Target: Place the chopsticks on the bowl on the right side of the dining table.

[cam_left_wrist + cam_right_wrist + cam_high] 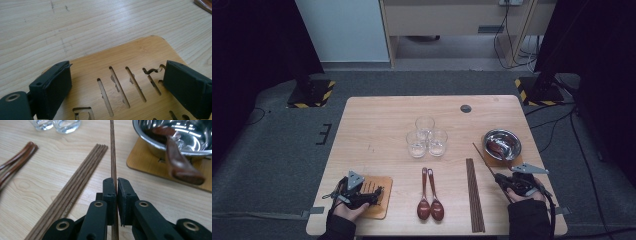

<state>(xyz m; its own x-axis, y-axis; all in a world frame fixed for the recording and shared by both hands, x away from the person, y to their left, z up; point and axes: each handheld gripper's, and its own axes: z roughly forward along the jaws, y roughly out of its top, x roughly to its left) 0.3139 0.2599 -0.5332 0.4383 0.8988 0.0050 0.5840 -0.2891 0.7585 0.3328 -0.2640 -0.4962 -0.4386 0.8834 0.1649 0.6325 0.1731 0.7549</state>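
Across the table I go from big to small: the steel bowl sits on its mat at the right, probably so it won't slide. My left gripper rests open over the slotted trivet, idle. My right gripper pinches one chopstick just beside the bundle, likely to lay it by the bowl.

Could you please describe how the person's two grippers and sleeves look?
Both are black two-jaw tools. The left gripper and the right gripper each carry a grey three-cornered plate on top, and a dark cable trails from each. The flat rectangular jaw pads have small screw holes, and metal rivets join the links. Both sleeves are dark.
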